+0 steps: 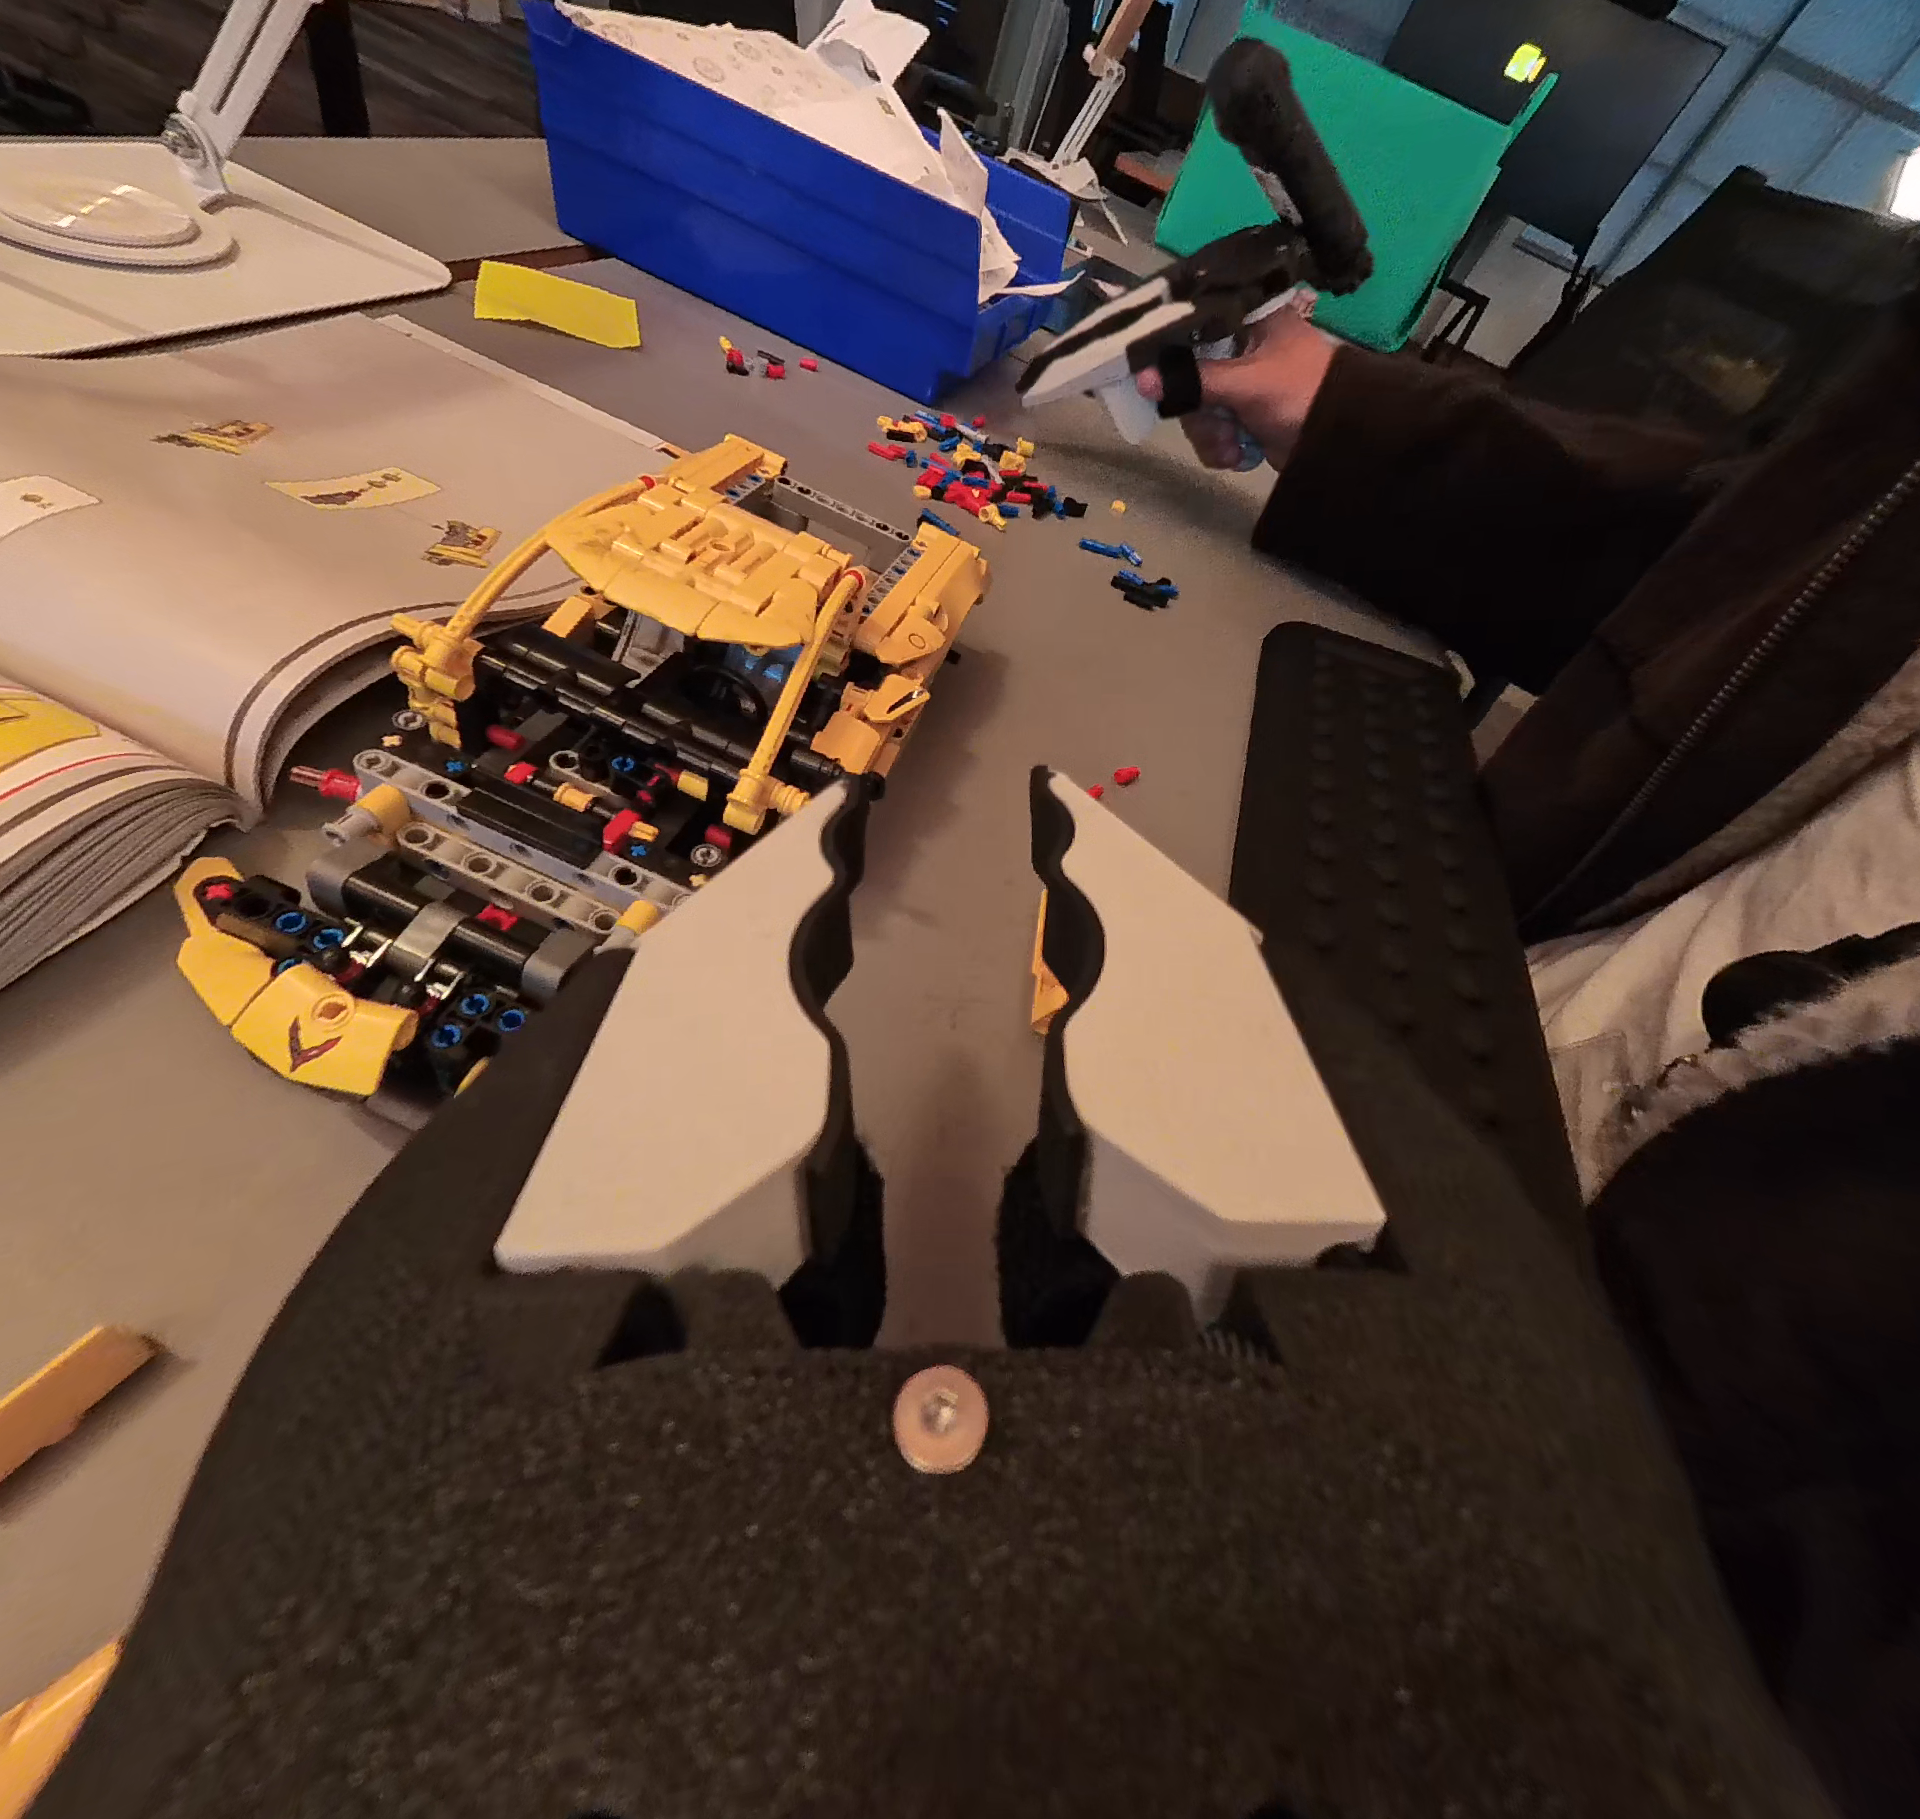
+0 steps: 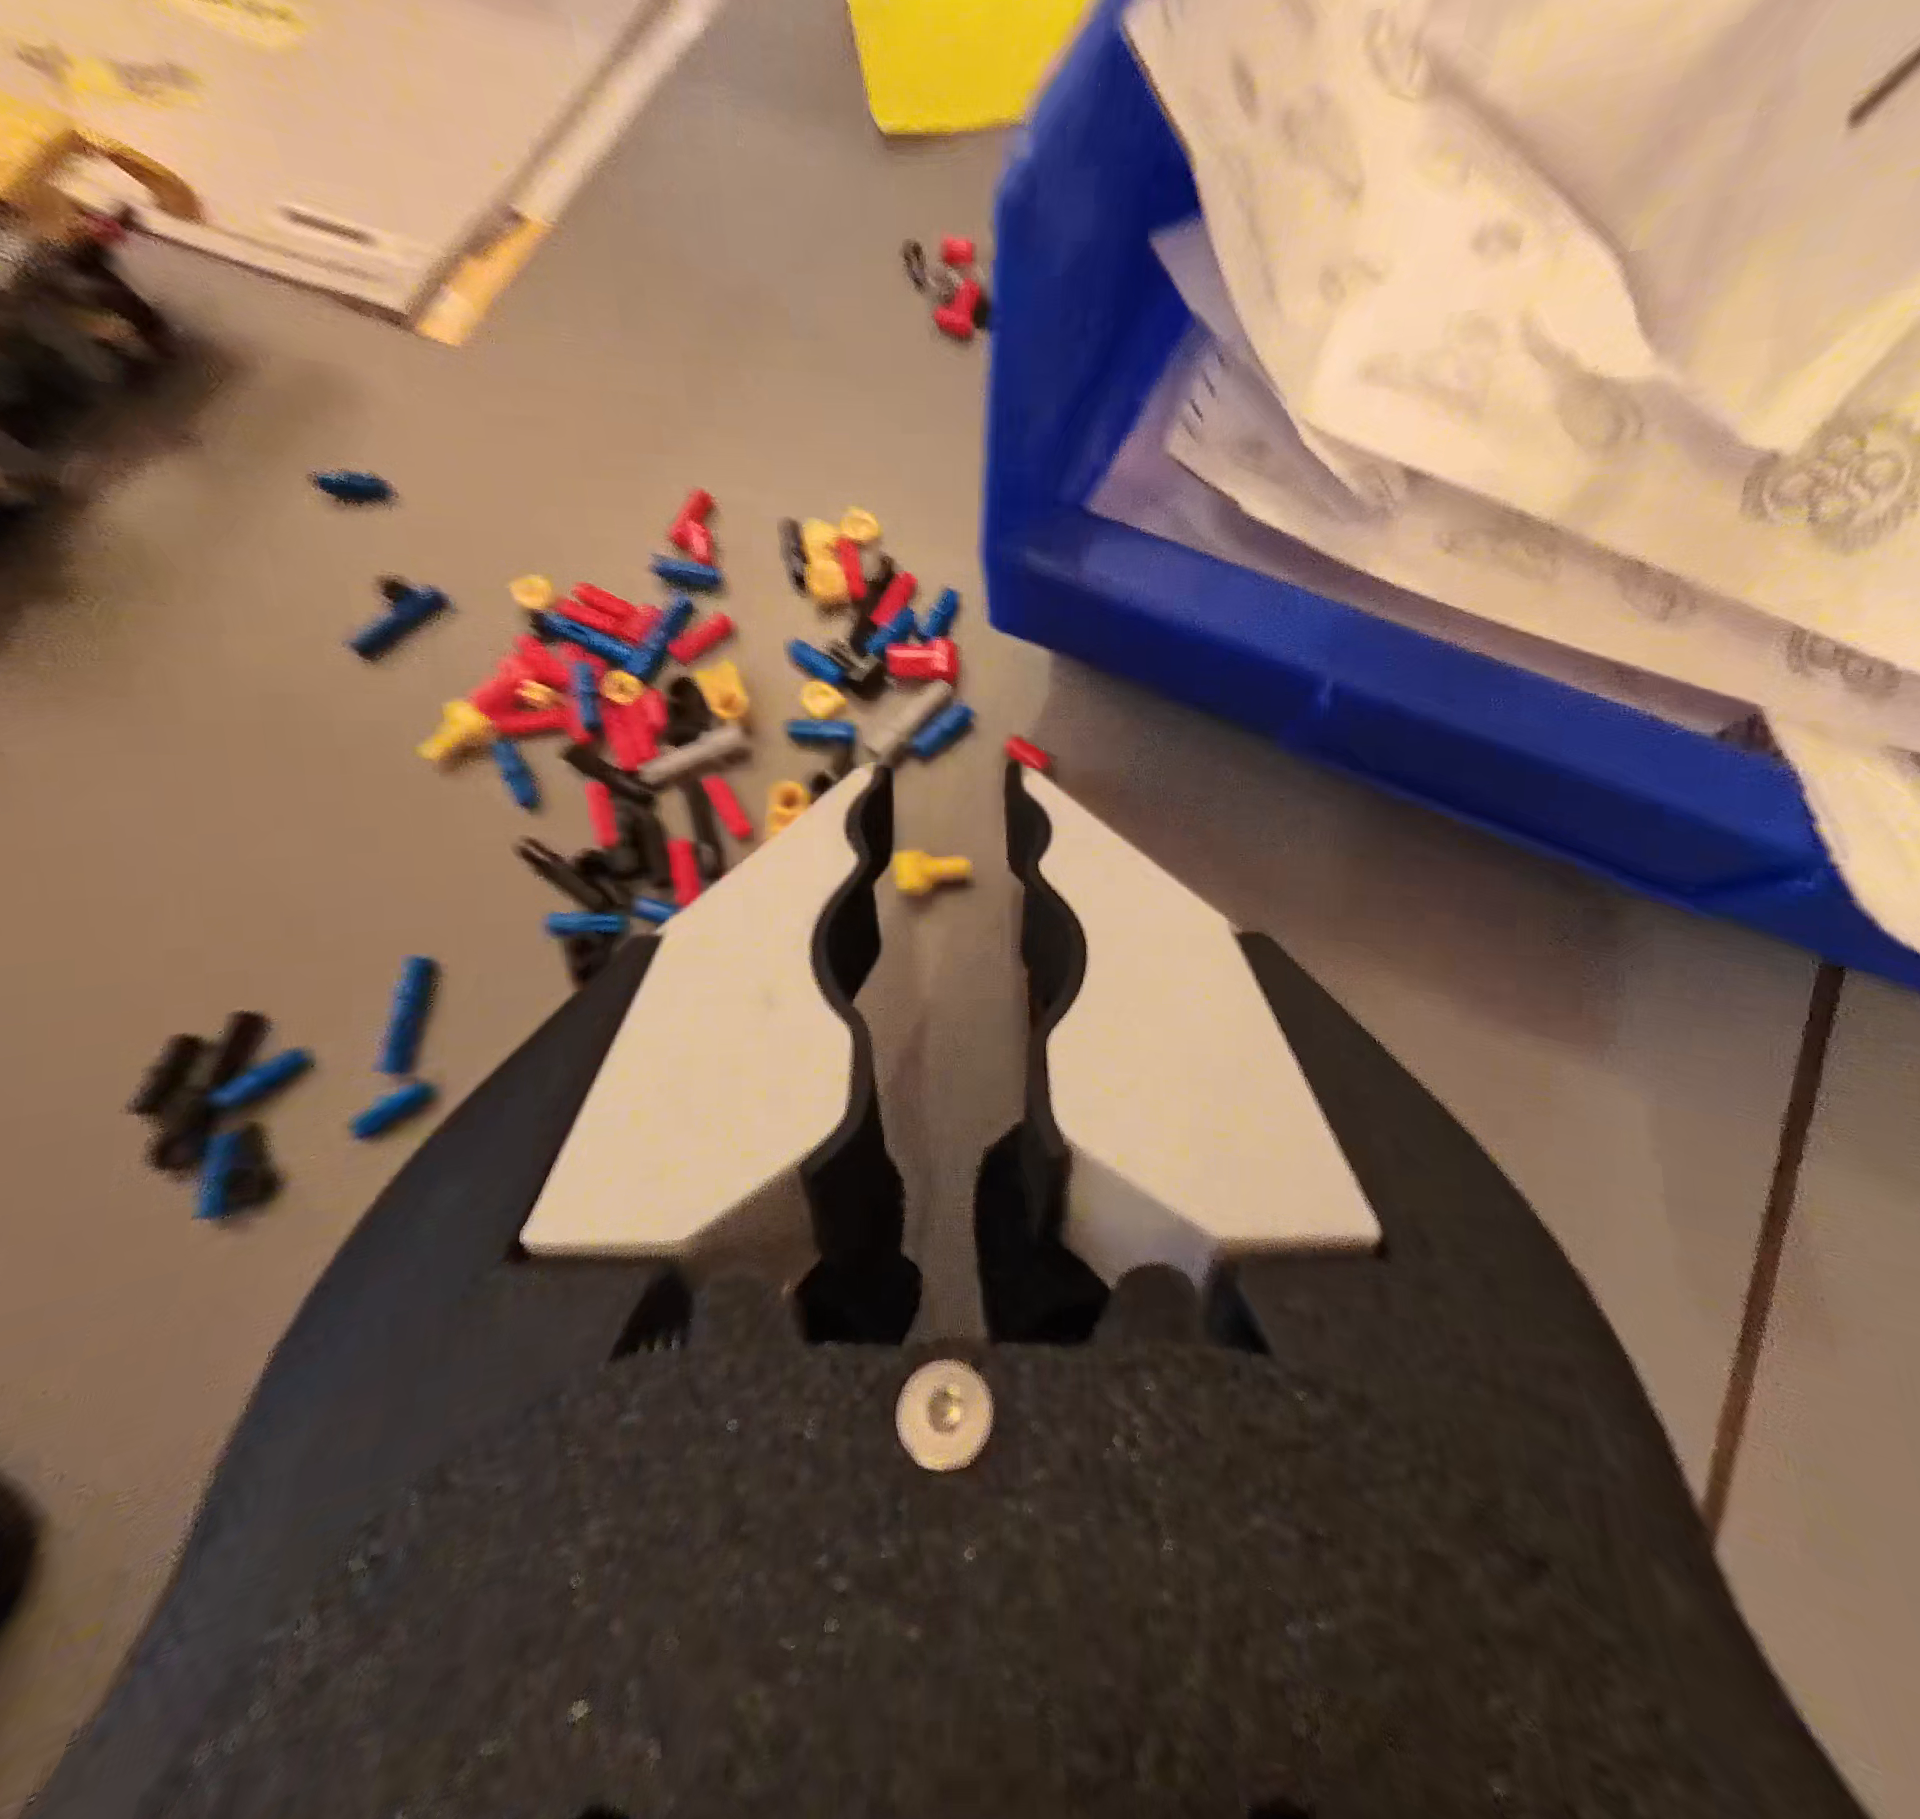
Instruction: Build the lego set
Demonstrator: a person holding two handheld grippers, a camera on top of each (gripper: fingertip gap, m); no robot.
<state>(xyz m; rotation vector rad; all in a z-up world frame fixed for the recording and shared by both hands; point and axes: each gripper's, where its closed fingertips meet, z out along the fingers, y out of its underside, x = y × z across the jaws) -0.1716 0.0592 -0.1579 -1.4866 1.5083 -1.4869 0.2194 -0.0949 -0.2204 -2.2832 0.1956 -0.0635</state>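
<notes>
The left gripper [image 1: 945,782] was held low over the grey tabletop [image 1: 1081,689], its jaws set apart with nothing between them. Just beside its left fingertip stood the partly built yellow lego car [image 1: 665,689], resting against an open instruction book [image 1: 208,543]. A loose yellow piece [image 1: 1044,980] lay by the right finger. The right gripper [image 2: 945,772] was poised above a scatter of small red, blue, black and yellow lego pins [image 2: 665,720], its jaws narrowly parted and empty; one yellow pin [image 2: 930,870] was seen on the tabletop between the fingers. A blue bin [image 2: 1351,668] stuffed with crumpled paper bags [image 2: 1558,263] stood just to the right.
</notes>
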